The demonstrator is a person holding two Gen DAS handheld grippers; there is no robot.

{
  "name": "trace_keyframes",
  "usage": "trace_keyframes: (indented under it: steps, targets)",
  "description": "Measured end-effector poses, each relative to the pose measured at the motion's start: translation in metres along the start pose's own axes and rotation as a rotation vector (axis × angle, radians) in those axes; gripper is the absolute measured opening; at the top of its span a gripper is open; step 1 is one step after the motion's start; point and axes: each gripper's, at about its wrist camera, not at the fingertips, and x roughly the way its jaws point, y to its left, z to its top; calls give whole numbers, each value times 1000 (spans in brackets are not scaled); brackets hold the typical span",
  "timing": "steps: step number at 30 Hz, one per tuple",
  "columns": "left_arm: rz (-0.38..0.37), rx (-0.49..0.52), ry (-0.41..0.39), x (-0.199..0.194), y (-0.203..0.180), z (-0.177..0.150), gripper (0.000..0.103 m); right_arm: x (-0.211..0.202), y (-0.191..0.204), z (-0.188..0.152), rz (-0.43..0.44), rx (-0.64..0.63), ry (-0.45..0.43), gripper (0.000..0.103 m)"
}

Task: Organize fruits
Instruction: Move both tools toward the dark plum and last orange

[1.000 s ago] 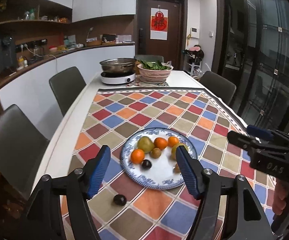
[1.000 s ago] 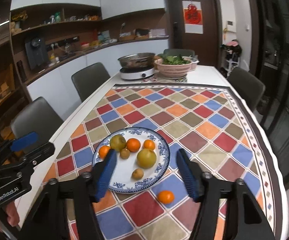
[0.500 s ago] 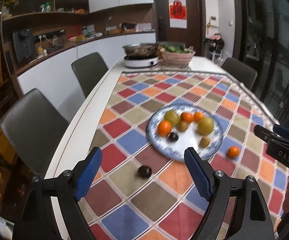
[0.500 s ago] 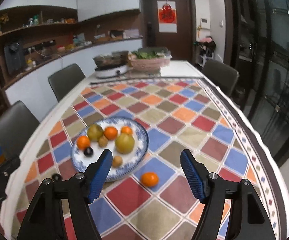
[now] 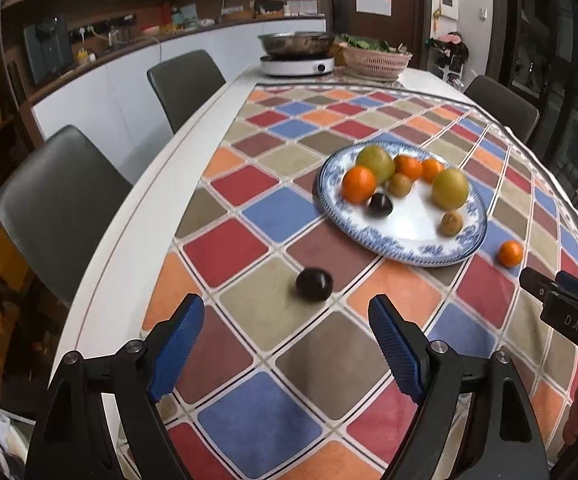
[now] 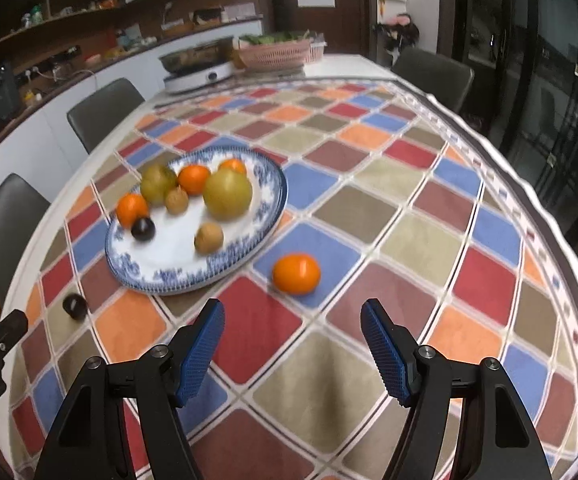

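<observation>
Most fruit sits on the plate (image 5: 403, 250), but both spread, empty grippers (image 5: 285, 320) (image 6: 293, 326) face strays just ahead: a dark plum (image 5: 314, 284) and an orange (image 6: 296, 273).

White dining table (image 5: 137, 216) under a checkered cloth (image 5: 273, 360).
The cloth carries a blue-and-white plate (image 5: 417, 250) of fruit. Off the plate: a dark plum (image 5: 314, 284) on the cloth near the plate's left rim, a loose orange (image 6: 296, 273) just beside its right rim. At the far end, on bare tabletop: an induction cooker (image 5: 297, 66) with a steel pan (image 5: 295, 42) on it, and a pink basket (image 6: 277, 54) of greens.
</observation>
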Motion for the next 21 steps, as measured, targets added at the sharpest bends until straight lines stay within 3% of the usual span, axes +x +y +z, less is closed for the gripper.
trace_keyframes:
  steps: [7, 16, 19, 21]
  targets:
    - [-4, 41, 36, 23, -4, -9, 84, 12, -6, -4, -42, 47, 4, 71]
    - [-40, 33, 68, 53, -6, 2, 84, 29, -6, 6, -86, 46, 14, 71]
    - [-44, 13, 72, 62, -7, 7, 75, 36, -5, 8, -70, 51, 27, 71]
    - [-46, -2, 91, 67, -8, 8, 62, 41, -5, 10, -61, 56, 32, 70]
